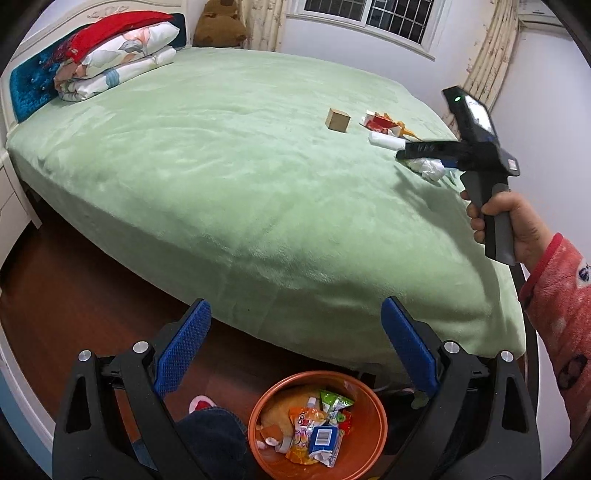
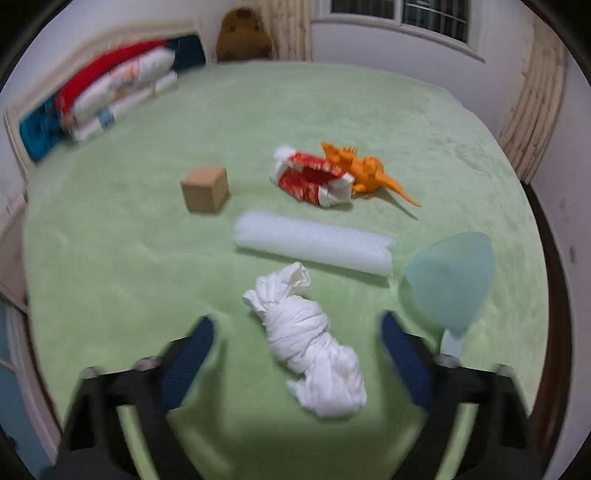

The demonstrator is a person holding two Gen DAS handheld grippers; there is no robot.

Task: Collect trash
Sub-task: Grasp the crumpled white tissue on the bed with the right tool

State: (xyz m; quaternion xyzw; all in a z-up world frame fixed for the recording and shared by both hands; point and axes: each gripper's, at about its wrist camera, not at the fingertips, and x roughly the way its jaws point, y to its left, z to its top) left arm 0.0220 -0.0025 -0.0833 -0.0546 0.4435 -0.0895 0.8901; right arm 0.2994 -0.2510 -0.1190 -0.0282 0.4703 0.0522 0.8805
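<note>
A crumpled white tissue [image 2: 314, 350] lies on the green bed [image 2: 147, 277], between the spread fingers of my right gripper [image 2: 297, 319]; the blue pads do not touch it. Beyond it are a white foam roll [image 2: 314, 243] and a torn red-and-white wrapper [image 2: 314, 177]. In the left wrist view the right gripper [image 1: 402, 154], held by a hand [image 1: 517, 221], hangs over the tissue [image 1: 428, 168] near the bed's right edge. My left gripper [image 1: 295, 306] stands open and empty above an orange bin [image 1: 317, 373] on the floor, which holds several wrappers.
An orange toy dinosaur [image 2: 365, 170], a cardboard cube [image 2: 205, 188] and a pale green paddle-shaped thing [image 2: 454, 277] also lie on the bed. Folded bedding [image 1: 110, 55] and a brown plush toy [image 1: 219, 26] sit at the headboard. A slipper [image 1: 201, 402] is beside the bin.
</note>
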